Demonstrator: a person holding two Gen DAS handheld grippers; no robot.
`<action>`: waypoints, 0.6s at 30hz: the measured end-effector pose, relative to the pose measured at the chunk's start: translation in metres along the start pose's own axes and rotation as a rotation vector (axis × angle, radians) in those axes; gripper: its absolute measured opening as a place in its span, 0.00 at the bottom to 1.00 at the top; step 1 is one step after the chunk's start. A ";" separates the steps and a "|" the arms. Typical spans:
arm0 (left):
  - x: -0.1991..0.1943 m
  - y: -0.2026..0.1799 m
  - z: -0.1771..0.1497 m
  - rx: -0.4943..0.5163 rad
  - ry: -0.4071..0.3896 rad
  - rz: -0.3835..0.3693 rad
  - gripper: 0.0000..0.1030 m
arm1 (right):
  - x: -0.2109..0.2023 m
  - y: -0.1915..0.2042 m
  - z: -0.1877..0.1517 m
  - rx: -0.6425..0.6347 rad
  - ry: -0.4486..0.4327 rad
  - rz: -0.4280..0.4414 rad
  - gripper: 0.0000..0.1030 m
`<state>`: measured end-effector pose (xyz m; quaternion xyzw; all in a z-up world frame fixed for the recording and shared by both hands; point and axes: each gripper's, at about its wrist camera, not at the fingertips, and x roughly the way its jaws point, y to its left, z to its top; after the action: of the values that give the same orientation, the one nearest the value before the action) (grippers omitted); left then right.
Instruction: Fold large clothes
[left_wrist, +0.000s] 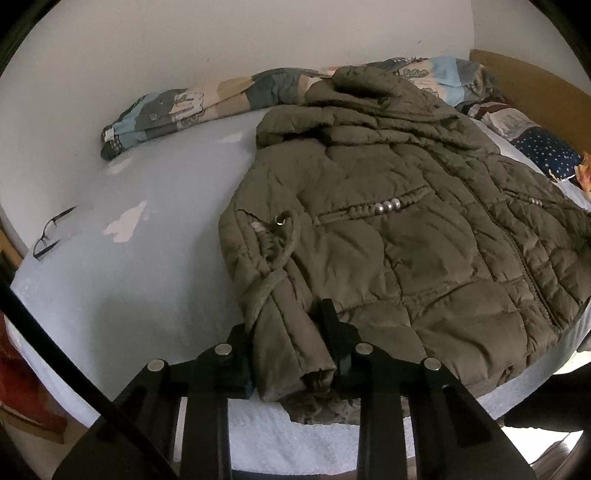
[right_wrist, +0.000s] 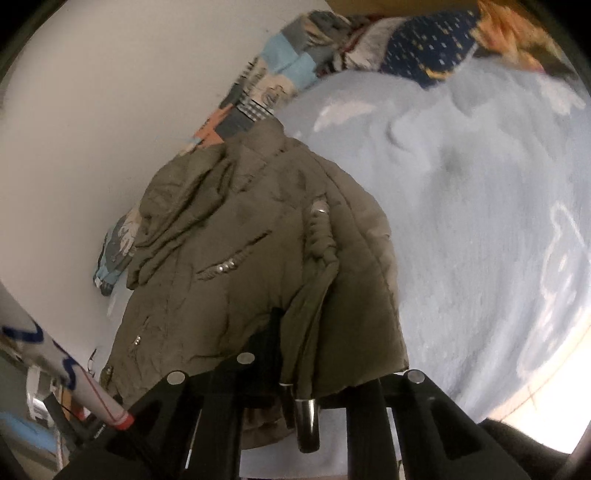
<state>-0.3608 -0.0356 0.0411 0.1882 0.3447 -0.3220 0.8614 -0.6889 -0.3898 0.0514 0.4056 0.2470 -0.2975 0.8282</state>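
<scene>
Both tools, left tool (left_wrist: 291, 350) and right tool (right_wrist: 295, 354), seemingly clamp the jacket (left_wrist: 388, 229) hem.

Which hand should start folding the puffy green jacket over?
Probably both together: the left gripper pinches one bottom corner of the jacket, the right gripper pinches the other side's hem.

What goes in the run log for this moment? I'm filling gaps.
stage: hem grasp | left gripper: shut on jacket | right gripper: shut on jacket | jacket: flat on bed
</scene>
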 end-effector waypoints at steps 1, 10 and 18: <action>-0.001 0.000 0.000 -0.001 -0.001 -0.001 0.26 | 0.000 0.002 -0.001 -0.014 -0.005 -0.007 0.12; -0.008 -0.003 0.003 -0.003 -0.020 0.014 0.25 | -0.009 0.003 0.001 -0.039 -0.036 0.003 0.12; -0.026 0.001 0.006 -0.033 -0.066 0.011 0.23 | -0.030 0.017 0.006 -0.081 -0.085 0.046 0.11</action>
<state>-0.3715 -0.0277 0.0637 0.1653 0.3204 -0.3174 0.8771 -0.6976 -0.3772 0.0829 0.3644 0.2139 -0.2851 0.8604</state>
